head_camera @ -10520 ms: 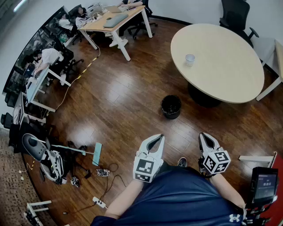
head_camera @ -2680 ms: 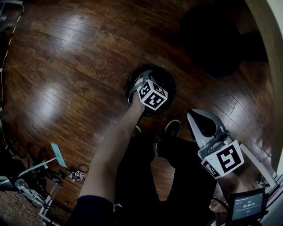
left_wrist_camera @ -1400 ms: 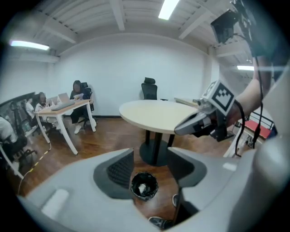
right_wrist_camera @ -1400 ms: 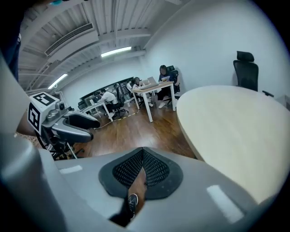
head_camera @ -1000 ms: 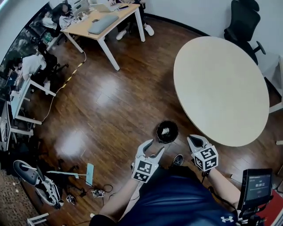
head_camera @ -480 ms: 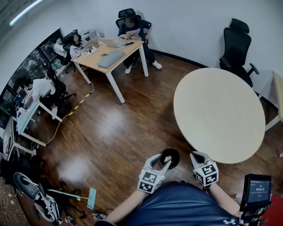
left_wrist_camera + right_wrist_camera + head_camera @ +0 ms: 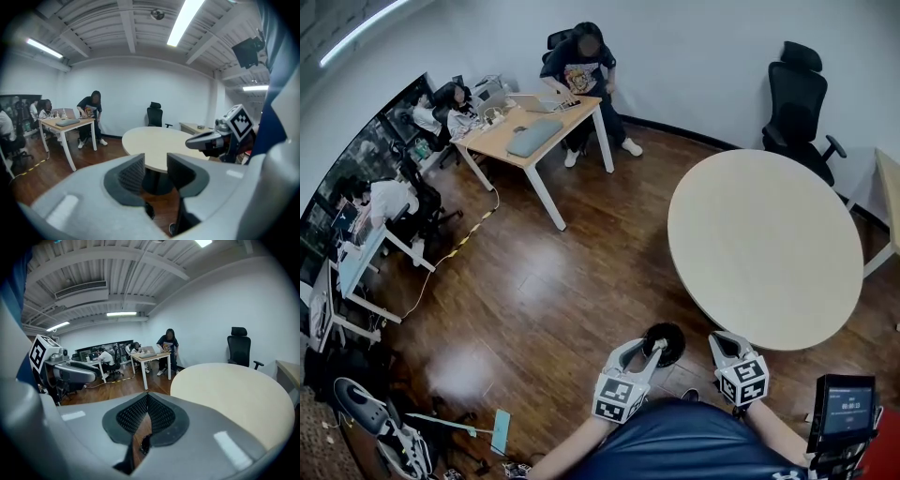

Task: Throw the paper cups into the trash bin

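Near the bin (image 7: 664,343), our left gripper (image 7: 650,350), jaws just closing yet apart, holds nothing. Our right gripper (image 7: 724,339) is closed, empty: the table (image 7: 759,244) offers nothing to carry.

No legible text or labels

The white paper cup has gone from the round beige table (image 7: 769,244). The left gripper (image 7: 645,353), earlier inside the round black trash bin (image 7: 667,339), is now raised near it, its empty jaws just closing.

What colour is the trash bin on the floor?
Black; the trash bin shows best in the head view.
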